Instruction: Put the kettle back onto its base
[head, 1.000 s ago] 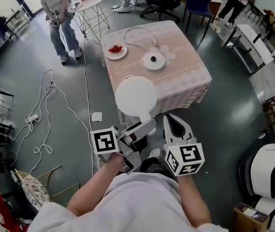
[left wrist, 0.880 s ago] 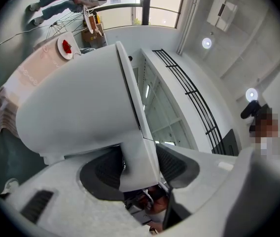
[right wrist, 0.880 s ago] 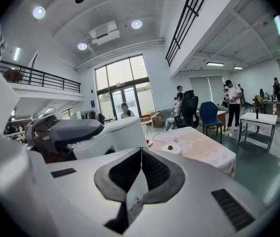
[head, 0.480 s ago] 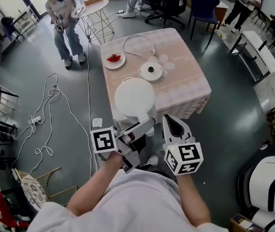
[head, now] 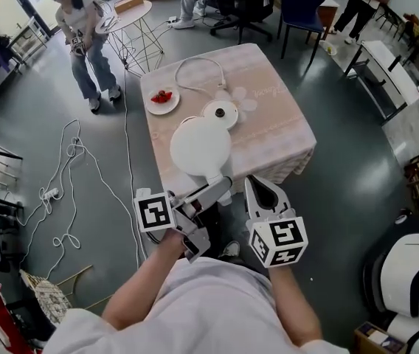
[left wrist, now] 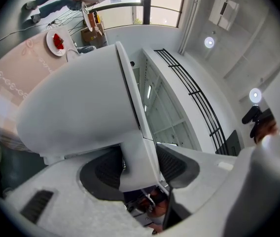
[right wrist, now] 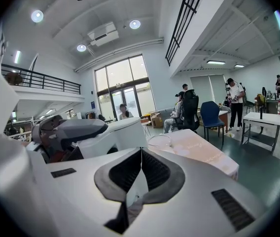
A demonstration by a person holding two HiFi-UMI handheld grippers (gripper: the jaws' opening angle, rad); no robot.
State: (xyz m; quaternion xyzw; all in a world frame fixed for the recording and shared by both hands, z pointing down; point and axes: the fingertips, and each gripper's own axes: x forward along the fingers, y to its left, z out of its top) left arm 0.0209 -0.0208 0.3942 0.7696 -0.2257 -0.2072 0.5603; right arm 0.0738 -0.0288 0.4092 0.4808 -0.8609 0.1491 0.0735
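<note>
- Kettle (head: 201, 147): white, top facing the head view, hanging in the air over the near side of the table (head: 279, 124), just short of the base.
- Handle: sitting between the jaws of the left gripper (head: 215, 192), which is clamping it from the person's side, pads pressing on both flanks.
- Base (head: 220, 113): round, white, dark pin at its centre, lying on the table. Its cord (head: 195, 63) is looping toward the far edge.
- Right gripper (head: 260, 189): jaws pressed together on nothing, riding beside the left one and clear of the kettle.
- Plate (head: 162, 102): carrying something red, lying just left of the base.

Risks, as judged:
- The body is hanging well out from a grip on the handle alone, so it may be tipping or swinging as it goes down.
- A landing off the pin would be leaving the kettle crooked.
- A sideways bump could be shoving the light base across the cloth or into the plate.
</note>
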